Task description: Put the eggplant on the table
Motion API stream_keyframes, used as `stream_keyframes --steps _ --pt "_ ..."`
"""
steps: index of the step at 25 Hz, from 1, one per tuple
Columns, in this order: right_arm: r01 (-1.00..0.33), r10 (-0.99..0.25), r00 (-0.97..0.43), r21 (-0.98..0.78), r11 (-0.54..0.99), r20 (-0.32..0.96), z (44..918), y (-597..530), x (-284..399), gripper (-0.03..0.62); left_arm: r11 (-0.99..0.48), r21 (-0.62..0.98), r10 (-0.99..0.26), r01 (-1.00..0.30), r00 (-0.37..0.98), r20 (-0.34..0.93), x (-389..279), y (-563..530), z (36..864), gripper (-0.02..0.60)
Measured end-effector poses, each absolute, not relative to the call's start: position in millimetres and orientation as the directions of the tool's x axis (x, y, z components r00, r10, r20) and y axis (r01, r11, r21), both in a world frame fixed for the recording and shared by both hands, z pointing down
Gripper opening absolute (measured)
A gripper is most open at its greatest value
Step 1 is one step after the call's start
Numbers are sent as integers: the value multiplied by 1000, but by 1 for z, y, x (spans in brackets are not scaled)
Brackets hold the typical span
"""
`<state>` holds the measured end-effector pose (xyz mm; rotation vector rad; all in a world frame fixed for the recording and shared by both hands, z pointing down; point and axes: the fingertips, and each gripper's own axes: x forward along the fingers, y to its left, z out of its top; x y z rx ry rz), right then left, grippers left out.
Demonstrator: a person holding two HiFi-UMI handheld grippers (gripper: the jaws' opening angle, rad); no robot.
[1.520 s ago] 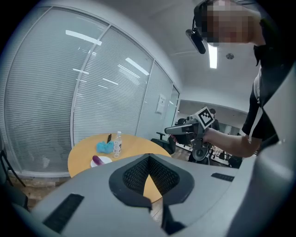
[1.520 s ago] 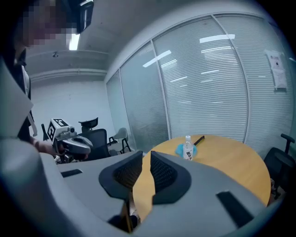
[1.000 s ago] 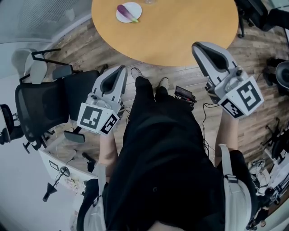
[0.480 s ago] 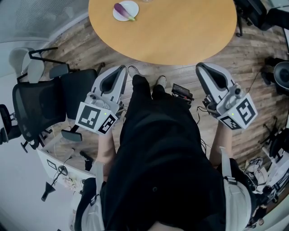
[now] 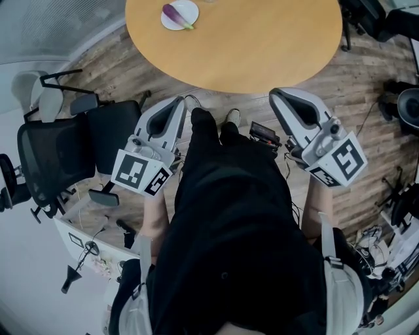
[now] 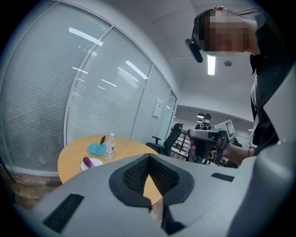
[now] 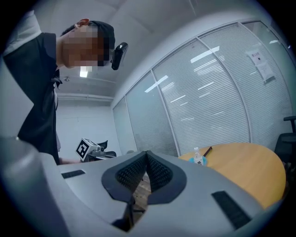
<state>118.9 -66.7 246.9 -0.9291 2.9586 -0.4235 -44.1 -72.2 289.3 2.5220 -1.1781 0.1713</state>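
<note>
The purple eggplant (image 5: 175,13) lies on a small white plate (image 5: 190,9) at the far left of the round wooden table (image 5: 262,46). It also shows small in the left gripper view, eggplant (image 6: 86,161) on plate (image 6: 94,162). Both grippers are held low in front of the person, short of the table's near edge. My left gripper (image 5: 172,105) is shut with nothing in it, its jaws meeting at the tip (image 6: 149,158). My right gripper (image 5: 283,98) is also shut and empty (image 7: 147,154).
A clear bottle (image 6: 110,146) and a blue cloth (image 6: 96,149) stand on the table behind the plate. A black office chair (image 5: 59,157) is on the left. Cables and a small device (image 5: 265,135) lie on the wood floor under the table's near edge.
The right gripper has shifted a little to the left in the head view. The left gripper has stayed put. Both remain shut and empty.
</note>
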Motion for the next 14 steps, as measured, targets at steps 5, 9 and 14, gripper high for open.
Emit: stream_keyframes --steps 5,9,14 --pt "-572 -575 -815 -258 778 74 247 -67 126 17 -593 277 -715 -756 653 250 -44 -72 290 11" --pt "-587 -588 -805 -253 769 81 248 -70 132 17 -593 286 -713 -752 656 248 -42 -73 290 11" --pt "-594 -596 -799 -250 764 78 248 -70 136 17 -591 288 -710 -753 655 258 -42 -71 294 11"
